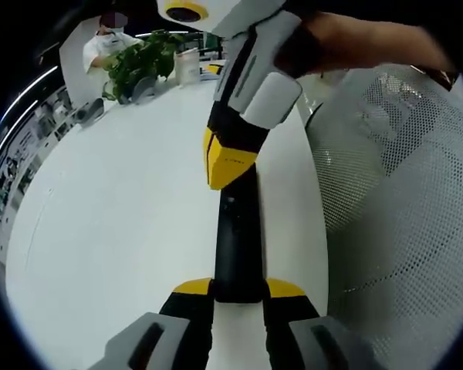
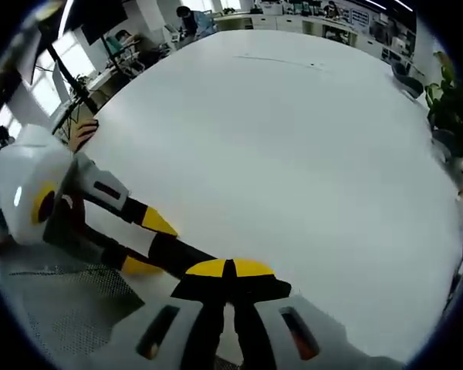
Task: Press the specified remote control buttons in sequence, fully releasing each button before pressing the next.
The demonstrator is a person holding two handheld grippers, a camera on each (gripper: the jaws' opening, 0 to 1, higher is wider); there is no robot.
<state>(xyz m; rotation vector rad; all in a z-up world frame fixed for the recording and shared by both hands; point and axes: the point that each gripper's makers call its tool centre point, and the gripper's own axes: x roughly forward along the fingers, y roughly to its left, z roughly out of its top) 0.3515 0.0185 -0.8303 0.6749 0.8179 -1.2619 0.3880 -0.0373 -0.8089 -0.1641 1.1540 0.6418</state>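
My left gripper (image 1: 238,293) is clamped on the near end of the black remote control (image 1: 236,247), held above the white table (image 1: 123,223). My right gripper (image 2: 230,271), jaws together, has its yellow tips on the remote's far end. Beyond stands a potted plant (image 1: 143,58).
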